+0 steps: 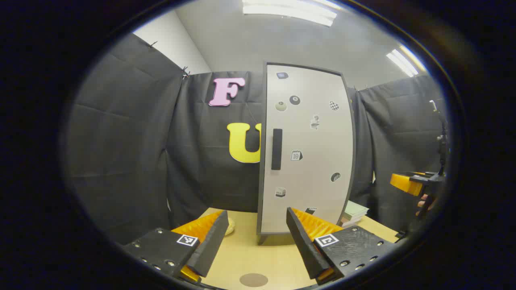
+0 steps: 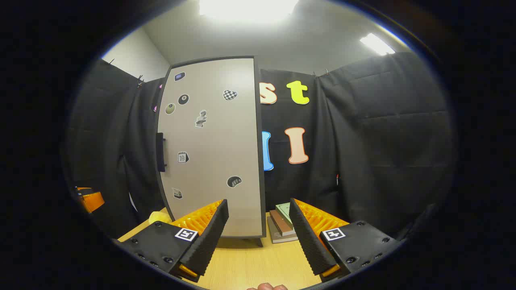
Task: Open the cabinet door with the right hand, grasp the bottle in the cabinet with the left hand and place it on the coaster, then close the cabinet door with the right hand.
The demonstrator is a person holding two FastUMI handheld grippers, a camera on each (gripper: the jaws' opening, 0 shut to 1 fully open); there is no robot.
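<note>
Left gripper [image 1: 254, 237] jaws spread wide, empty, over desk [image 1: 250, 253]. Right gripper [image 2: 258, 233] jaws likewise apart, holding nothing. Cabinet door [image 1: 306, 149] closed, handle [image 1: 276, 149] on its left edge untouched; bottle presumably behind it, unseen. Coaster [image 1: 253, 279] at desk's near edge, bare. Nothing done yet: open, fetch, place, close all remain. Books [image 2: 282, 223] beside cabinet's right side; desk in front clear for door swing.
</note>
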